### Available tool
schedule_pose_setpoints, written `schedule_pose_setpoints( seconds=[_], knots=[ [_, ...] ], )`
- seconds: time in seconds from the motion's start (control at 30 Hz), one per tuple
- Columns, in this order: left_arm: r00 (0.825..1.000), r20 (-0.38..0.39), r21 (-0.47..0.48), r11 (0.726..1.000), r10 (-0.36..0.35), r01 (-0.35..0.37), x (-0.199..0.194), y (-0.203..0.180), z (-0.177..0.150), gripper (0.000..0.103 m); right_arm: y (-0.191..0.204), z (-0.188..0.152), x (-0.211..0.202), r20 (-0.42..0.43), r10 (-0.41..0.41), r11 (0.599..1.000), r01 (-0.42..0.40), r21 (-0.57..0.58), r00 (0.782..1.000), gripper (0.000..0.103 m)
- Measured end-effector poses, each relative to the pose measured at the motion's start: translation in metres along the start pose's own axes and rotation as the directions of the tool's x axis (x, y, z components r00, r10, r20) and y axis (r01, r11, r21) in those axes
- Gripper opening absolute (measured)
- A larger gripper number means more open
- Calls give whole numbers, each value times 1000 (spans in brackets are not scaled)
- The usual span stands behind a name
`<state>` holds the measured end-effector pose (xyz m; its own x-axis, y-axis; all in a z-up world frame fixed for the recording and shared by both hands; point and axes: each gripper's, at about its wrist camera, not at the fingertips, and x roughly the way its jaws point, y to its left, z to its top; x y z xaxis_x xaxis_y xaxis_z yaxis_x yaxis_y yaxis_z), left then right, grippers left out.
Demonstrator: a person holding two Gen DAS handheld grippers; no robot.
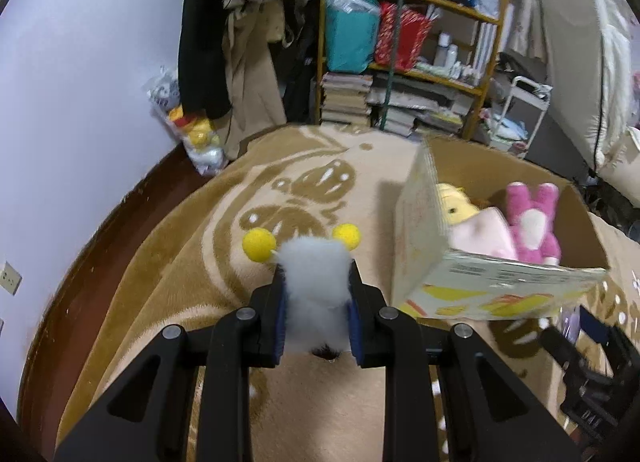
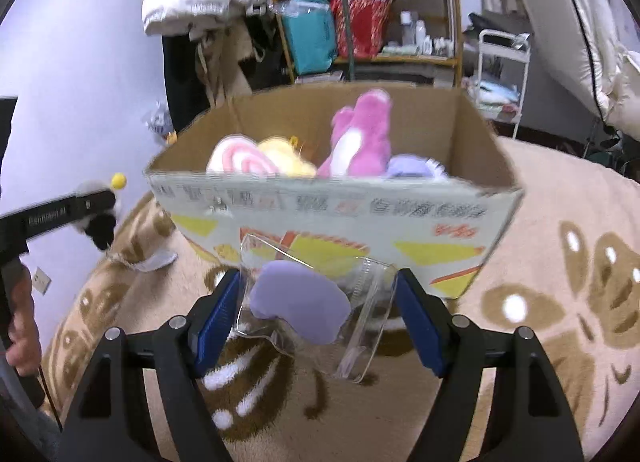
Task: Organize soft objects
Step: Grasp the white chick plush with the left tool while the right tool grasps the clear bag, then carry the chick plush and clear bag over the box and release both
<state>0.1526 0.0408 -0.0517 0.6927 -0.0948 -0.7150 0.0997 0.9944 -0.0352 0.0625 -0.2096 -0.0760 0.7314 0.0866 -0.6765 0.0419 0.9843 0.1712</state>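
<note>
My left gripper (image 1: 316, 278) is shut on a white fluffy plush toy (image 1: 310, 258) with two yellow balls (image 1: 259, 245) on its far end, and holds it above the brown patterned blanket (image 1: 224, 198). An open cardboard box (image 1: 420, 230) to its right holds a pink plush (image 1: 532, 222) and a yellow plush (image 1: 456, 202). My right gripper (image 2: 320, 302) is shut on a clear plastic case (image 2: 372, 302) with a purple soft piece (image 2: 300, 306) inside, just in front of the box (image 2: 360, 214). The left gripper (image 2: 100, 206) shows at the left there.
A wooden shelf (image 1: 400, 42) with bags and books stands behind the bed, with hanging clothes (image 1: 224, 42) to its left. A bag of plush toys (image 1: 196, 134) leans on the wall. A white cart (image 1: 524, 110) stands at the right. A hand (image 2: 24, 326) shows at the left edge.
</note>
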Motion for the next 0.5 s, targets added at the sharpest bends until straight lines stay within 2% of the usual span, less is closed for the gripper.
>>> schedule_pose_setpoints(
  seconds=[0.27, 0.5],
  knots=[
    [988, 142, 69, 997, -57, 47, -47, -33, 1, 23, -1, 20, -52, 160, 18, 1000, -17, -5, 987, 81],
    [966, 239, 141, 988, -103, 71, -65, -64, 18, 23, -3, 38, -61, 233, 17, 998, -4, -56, 972, 81]
  ],
)
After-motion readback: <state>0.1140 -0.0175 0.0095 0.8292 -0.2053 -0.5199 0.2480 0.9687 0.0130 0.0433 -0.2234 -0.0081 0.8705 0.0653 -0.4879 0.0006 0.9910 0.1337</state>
